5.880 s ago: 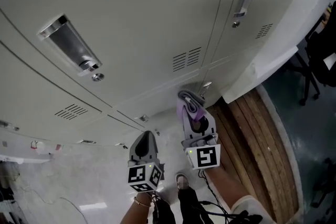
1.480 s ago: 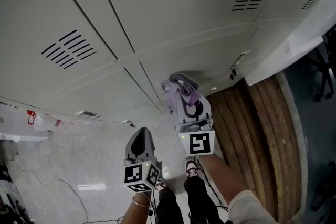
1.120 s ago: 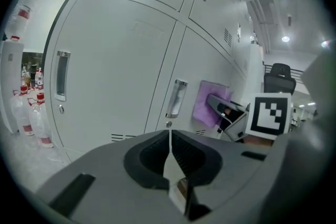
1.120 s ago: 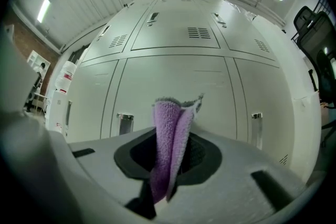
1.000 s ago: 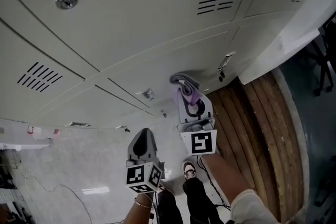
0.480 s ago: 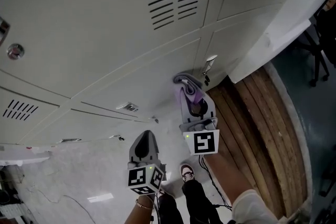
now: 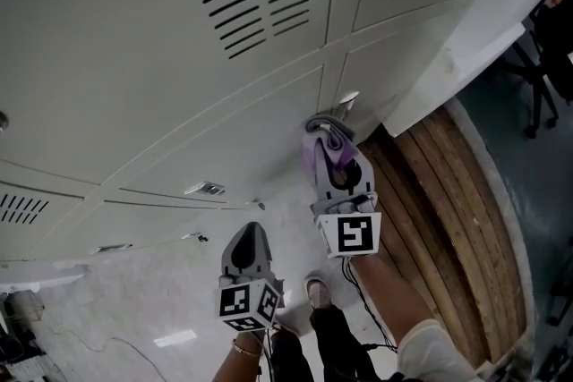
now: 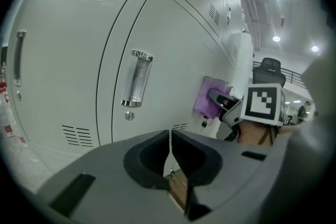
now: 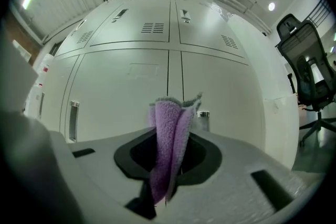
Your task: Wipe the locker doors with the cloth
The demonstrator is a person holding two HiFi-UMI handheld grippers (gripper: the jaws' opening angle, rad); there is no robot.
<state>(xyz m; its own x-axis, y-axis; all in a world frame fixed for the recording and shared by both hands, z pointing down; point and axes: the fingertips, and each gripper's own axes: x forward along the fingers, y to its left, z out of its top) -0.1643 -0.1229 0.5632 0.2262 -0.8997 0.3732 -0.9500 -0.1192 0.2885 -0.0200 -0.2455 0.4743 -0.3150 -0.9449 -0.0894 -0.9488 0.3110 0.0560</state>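
Observation:
My right gripper [image 7: 329, 137] is shut on a folded purple cloth [image 7: 318, 148], whose far end lies against a lower locker door [image 7: 242, 139] close to a chrome handle [image 7: 348, 100]. In the right gripper view the cloth [image 9: 169, 139] stands upright between the jaws in front of the pale grey doors [image 9: 126, 92]. My left gripper [image 7: 246, 248] hangs lower and to the left, shut and holding nothing. The left gripper view has the shut jaws [image 8: 170, 150] low in the frame, with the right gripper and the cloth [image 8: 211, 98] at the doors beyond.
Pale grey lockers with vent slots [image 7: 260, 4] fill the upper head view. A white panel [image 7: 466, 58] and a stack of wooden planks [image 7: 439, 219] lie to the right. A black office chair [image 9: 307, 68] stands beyond. Speckled floor [image 7: 116, 300] and the person's shoes [image 7: 313, 291] show below.
The head view has swung from the upper doors down and to the right along the lockers. My right gripper has carried the cloth across the lower door toward the chrome handle. The left gripper stayed put.

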